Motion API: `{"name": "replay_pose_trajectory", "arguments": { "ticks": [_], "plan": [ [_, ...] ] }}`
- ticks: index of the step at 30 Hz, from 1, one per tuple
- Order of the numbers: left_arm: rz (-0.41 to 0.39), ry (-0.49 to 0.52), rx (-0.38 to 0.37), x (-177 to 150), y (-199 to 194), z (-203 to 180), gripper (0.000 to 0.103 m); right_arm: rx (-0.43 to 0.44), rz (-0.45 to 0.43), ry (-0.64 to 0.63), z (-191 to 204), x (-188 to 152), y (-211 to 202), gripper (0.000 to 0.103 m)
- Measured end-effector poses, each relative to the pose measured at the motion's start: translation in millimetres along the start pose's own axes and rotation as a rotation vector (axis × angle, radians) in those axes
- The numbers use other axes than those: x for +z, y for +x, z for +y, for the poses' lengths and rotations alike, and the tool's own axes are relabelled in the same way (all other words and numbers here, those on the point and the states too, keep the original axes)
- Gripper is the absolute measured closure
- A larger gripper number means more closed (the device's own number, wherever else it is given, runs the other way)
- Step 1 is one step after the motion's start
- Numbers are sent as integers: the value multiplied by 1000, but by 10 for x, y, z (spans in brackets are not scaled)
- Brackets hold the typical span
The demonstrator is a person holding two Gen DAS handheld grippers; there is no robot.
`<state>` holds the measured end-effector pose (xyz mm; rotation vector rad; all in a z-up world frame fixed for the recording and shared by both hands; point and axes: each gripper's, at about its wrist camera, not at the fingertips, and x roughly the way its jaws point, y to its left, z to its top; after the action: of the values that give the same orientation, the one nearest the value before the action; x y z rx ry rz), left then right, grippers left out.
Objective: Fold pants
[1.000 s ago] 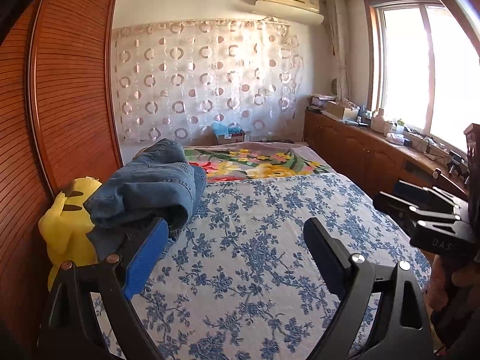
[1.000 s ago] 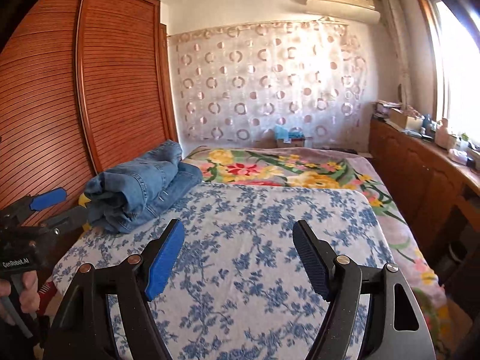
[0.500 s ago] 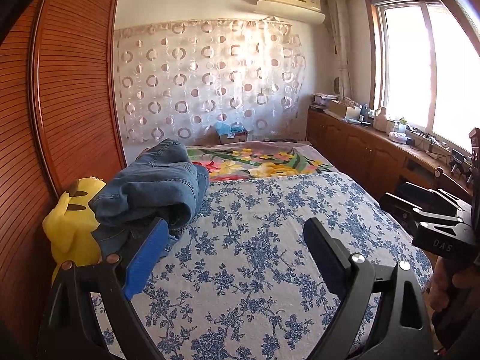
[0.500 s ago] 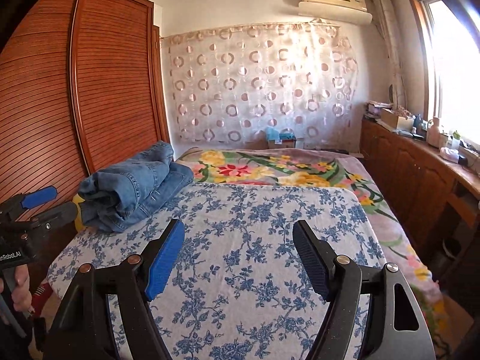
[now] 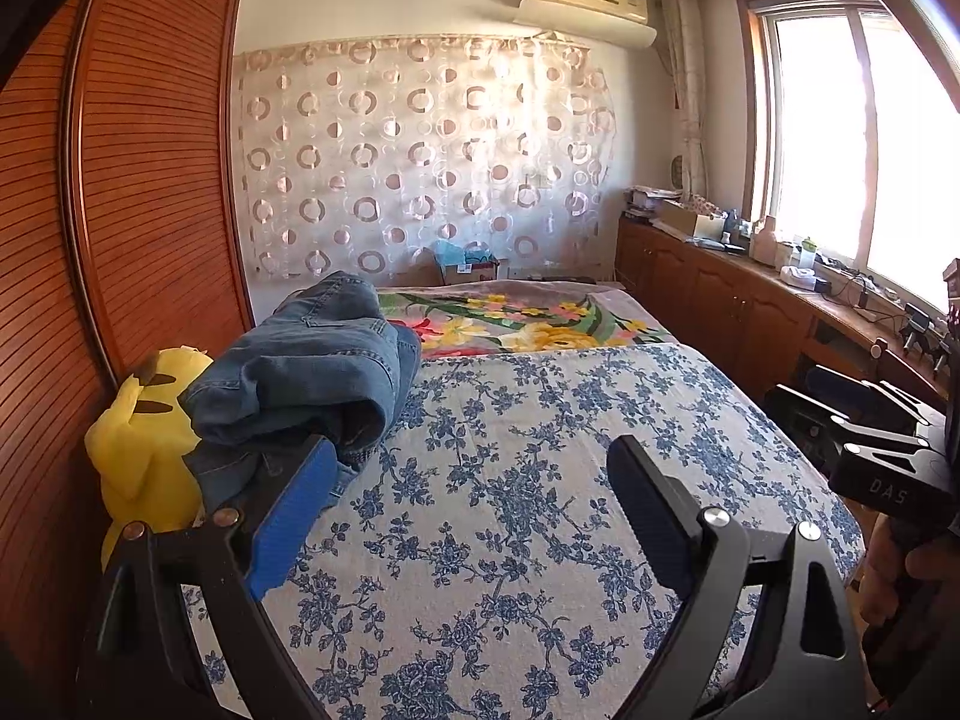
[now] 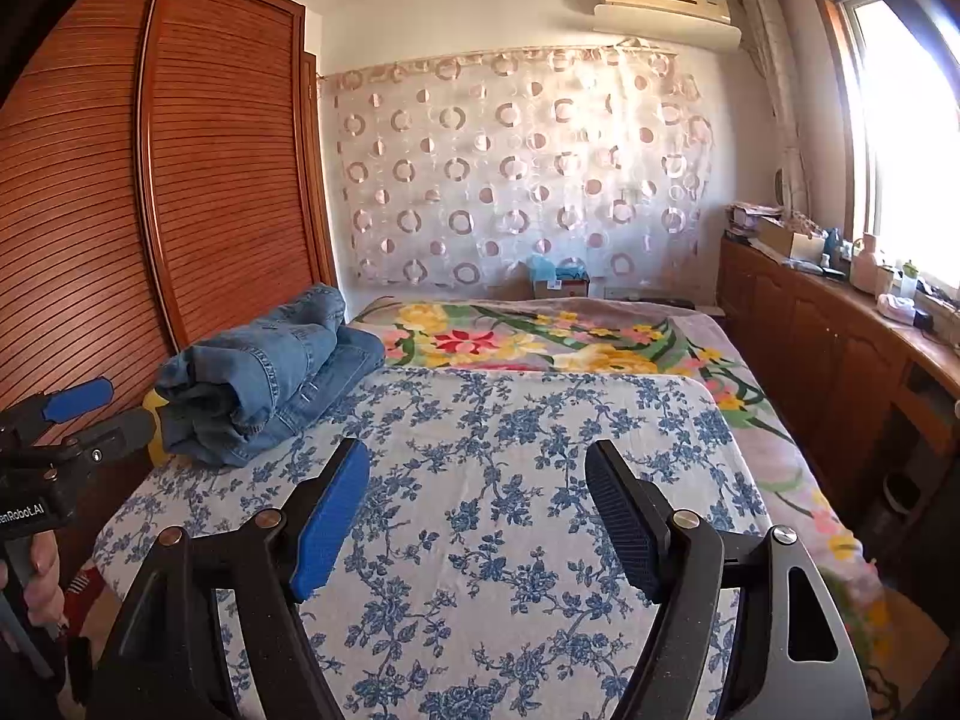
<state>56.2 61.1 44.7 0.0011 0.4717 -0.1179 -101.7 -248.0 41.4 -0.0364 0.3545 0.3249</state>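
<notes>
A pile of folded blue jeans (image 5: 312, 372) lies at the left edge of the bed, on the blue-flowered cover (image 5: 516, 480). It also shows in the right wrist view (image 6: 264, 378). My left gripper (image 5: 474, 480) is open and empty, held above the near part of the bed, just right of the jeans. My right gripper (image 6: 480, 486) is open and empty above the middle of the cover. Each gripper shows at the edge of the other's view: the right one (image 5: 864, 420) and the left one (image 6: 90, 414).
A yellow plush toy (image 5: 144, 450) sits between the jeans and the wooden wardrobe (image 5: 120, 210) on the left. A bright floral blanket (image 5: 516, 324) covers the far bed. A cluttered wooden cabinet (image 5: 750, 300) runs under the window on the right.
Both grippers have drawn back and risen a little from the bed. The jeans have not moved. Both stay open.
</notes>
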Motion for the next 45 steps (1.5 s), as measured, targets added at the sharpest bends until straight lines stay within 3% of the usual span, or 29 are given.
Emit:
{"name": "replay_pose_trajectory", "arguments": {
  "ticks": [45],
  "plan": [
    [8,-4,5,-69,36,-21,11,2,8,-1,-62,-11,38,27]
  ]
}}
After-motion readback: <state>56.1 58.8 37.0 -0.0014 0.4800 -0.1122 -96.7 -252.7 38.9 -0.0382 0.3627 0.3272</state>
